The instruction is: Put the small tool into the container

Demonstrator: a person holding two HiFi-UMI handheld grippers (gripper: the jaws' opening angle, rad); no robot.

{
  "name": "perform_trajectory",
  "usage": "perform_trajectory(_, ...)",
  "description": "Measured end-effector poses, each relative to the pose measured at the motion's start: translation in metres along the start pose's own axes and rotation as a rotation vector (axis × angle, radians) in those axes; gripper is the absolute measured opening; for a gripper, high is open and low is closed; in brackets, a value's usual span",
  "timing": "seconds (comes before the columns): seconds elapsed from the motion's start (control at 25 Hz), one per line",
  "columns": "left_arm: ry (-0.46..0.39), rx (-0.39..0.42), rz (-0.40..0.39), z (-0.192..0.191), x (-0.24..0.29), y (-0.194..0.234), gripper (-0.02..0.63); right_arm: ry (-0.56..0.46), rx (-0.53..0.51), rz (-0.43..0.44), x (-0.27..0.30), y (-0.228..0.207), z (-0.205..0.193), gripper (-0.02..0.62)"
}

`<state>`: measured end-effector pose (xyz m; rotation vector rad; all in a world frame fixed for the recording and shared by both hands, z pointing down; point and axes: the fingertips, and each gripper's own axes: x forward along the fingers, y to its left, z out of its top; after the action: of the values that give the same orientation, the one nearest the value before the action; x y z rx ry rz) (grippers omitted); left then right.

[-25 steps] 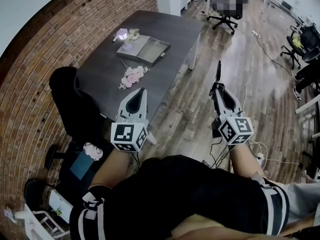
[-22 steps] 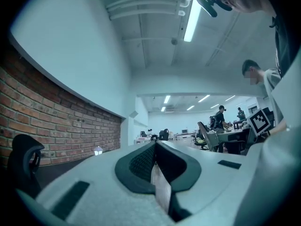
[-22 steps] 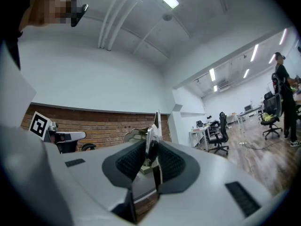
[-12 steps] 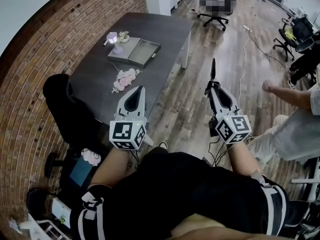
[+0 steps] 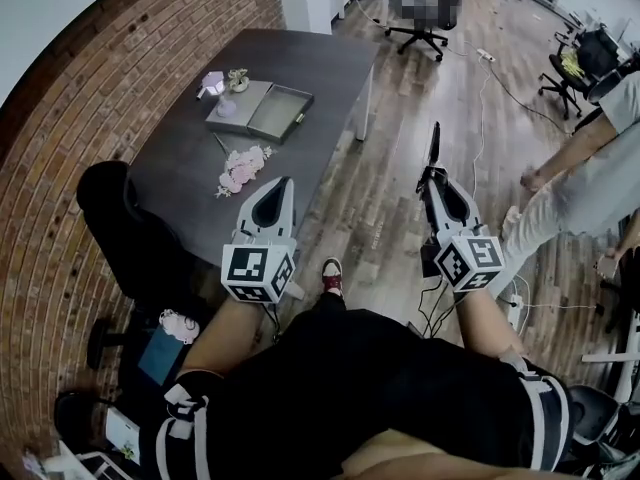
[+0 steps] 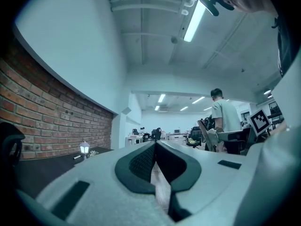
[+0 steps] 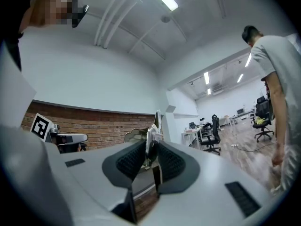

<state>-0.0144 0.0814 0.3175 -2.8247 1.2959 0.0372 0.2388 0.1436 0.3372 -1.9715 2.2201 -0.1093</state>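
My right gripper (image 5: 436, 173) is shut on the small tool (image 5: 435, 144), a thin dark blade that sticks up past its fingertips, out over the wooden floor right of the table. In the right gripper view the tool (image 7: 154, 123) stands upright between the pads of the right gripper (image 7: 150, 147). The container (image 5: 280, 113), a shallow grey tray beside its flat lid, lies on the dark table (image 5: 330, 58) far ahead and to the left. My left gripper (image 5: 281, 181) is shut and empty near the table's front corner; in its own view the left gripper (image 6: 154, 144) points level into the room.
A small lantern (image 5: 212, 84) and pink flowers (image 5: 240, 169) also lie on the table. A black chair (image 5: 130, 218) stands at the table's near left. A person (image 5: 590, 158) stands at the right. Cables (image 5: 495, 83) run across the floor, with office chairs beyond.
The table and tray have slid slightly left in the head view. A person has come into view at the right. A red shoe now shows below the grippers.
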Motion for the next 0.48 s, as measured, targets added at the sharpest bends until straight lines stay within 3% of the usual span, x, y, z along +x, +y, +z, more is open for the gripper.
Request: perform_trajectory(0.48,0.035,-0.046,0.010,-0.026,0.044,0.032,0.009,0.048,0.010,-0.003,0.052,-0.015,-0.021,0.083)
